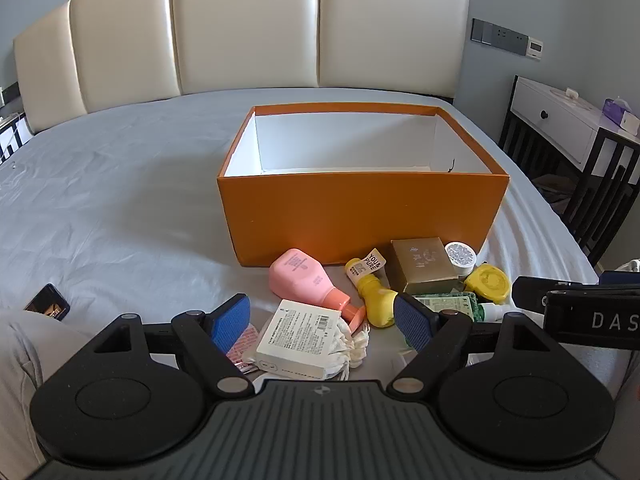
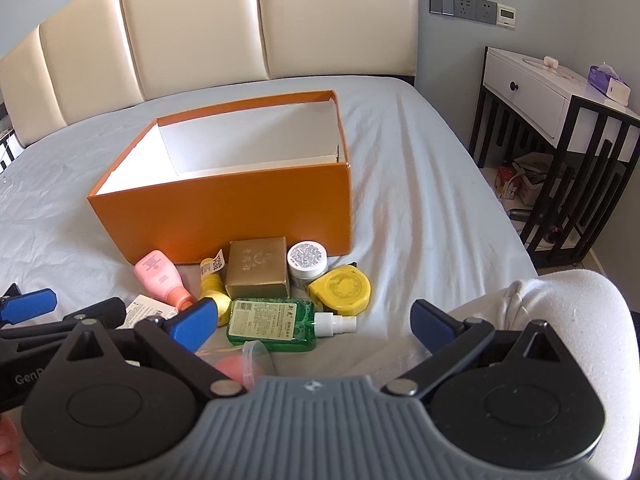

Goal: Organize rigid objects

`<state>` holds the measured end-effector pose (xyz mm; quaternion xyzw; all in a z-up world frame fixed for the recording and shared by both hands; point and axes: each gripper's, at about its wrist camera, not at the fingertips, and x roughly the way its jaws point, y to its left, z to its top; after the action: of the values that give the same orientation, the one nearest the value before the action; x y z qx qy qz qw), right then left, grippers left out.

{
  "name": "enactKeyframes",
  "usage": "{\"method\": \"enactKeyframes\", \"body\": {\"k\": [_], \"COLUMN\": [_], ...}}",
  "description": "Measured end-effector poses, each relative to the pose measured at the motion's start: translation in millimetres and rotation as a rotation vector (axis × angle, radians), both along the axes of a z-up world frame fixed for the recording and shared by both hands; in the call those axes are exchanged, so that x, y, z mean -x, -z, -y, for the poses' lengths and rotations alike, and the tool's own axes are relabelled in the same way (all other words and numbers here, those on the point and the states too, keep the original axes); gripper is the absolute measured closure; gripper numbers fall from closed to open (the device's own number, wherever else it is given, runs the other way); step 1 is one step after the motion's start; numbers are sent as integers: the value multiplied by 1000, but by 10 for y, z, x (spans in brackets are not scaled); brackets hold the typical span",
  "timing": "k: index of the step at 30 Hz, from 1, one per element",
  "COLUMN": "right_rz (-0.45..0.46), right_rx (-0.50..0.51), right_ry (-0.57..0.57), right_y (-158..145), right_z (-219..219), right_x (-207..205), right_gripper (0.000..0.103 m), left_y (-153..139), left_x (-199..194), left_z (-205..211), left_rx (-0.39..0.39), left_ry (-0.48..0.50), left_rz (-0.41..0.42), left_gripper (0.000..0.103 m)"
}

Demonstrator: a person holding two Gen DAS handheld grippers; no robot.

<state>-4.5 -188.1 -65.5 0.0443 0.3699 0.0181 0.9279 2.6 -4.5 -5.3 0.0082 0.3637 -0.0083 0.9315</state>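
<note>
Left wrist view, left to right: pink bottle (image 1: 298,278) lying on the bed (image 1: 120,200), white carton (image 1: 296,338) nearest the camera, yellow bottle (image 1: 374,294), gold box (image 1: 424,266), white jar (image 1: 460,258), yellow tape measure (image 1: 488,282). All sit in a pile just in front of the orange box (image 1: 360,216), which looks empty from this angle; floor not fully visible.

Left hand-held gripper (image 1: 322,318): jaws wide apart, nothing between the pads, hovering over the white carton. Right hand-held gripper (image 2: 314,326): jaws also apart, empty, over the green bottle (image 2: 270,320).

Judgement: nothing packed yet, the step is the first pick. The carton is wide, so straddle its short side, not the diagonal. Keep the pads clear of the white drawstring pouch (image 1: 352,340) touching it. Lift clear over the near wall of the box before release. Soft mattress: press down lightly or the neighbours may roll.
</note>
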Motion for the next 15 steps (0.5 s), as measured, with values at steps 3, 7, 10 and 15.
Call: {"method": "enactKeyframes", "body": {"k": [3, 7, 10, 15], "right_rz": [-6, -11, -11, -17], "right_rx": [0, 0, 1, 4], "right_ry": [2, 5, 4, 2], "right_y": [7, 11, 9, 13], "right_z": [-7, -9, -7, -12], "right_x": [-3, -16, -16, -23], "right_gripper": [3, 3, 3, 3], "left_y": [1, 10, 20, 16], "left_x": [1, -2, -1, 8], "left_z": [-3, -12, -24, -33], "left_rx": [0, 2, 3, 5], "left_ry": [0, -2, -4, -5], "left_rz": [0, -4, -5, -3], "left_gripper": [8, 8, 8, 8]}}
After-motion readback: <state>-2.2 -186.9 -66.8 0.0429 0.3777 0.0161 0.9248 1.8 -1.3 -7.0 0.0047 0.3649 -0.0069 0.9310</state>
